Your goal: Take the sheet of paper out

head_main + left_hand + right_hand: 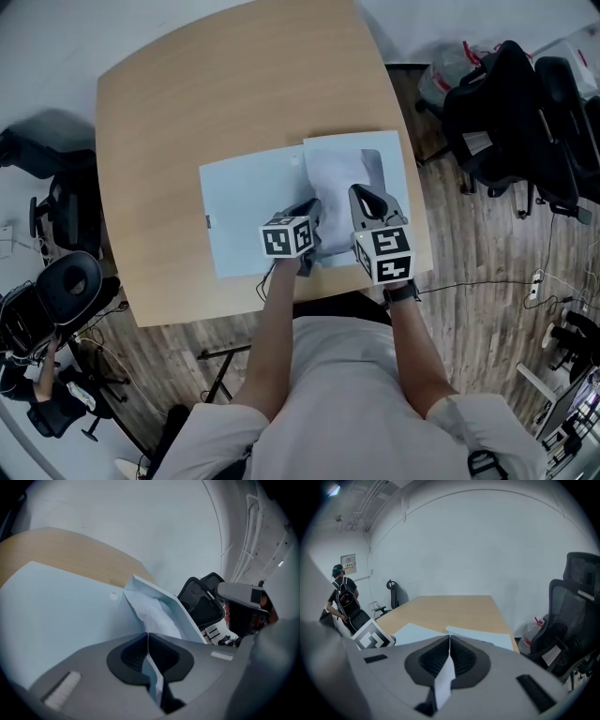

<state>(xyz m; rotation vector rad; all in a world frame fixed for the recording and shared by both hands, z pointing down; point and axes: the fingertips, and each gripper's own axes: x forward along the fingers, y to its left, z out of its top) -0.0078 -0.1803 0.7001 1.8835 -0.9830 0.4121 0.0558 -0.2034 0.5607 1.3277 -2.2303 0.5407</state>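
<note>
Pale-blue flat folder (pixel 248 202) lies open on the light wooden counter (pixel 187 94). Left tool (pixel 148 639) is pinched tight on the folder's blue flap edge. Right tool (pixel 450 644) is clamped on the white sheet of paper (pixel 330 186), which is still mostly inside the pocket and bulging. Both grips look set. The pull-out itself is what's left, I'd say — nothing's clear of the folder yet.

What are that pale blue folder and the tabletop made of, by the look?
The folder looks like thin plastic or card, smooth and pale blue; its lifted side curves softly where the left gripper pinches it. The tabletop looks like light wood or wood-look laminate, matt and evenly tan; I cannot tell which.
</note>
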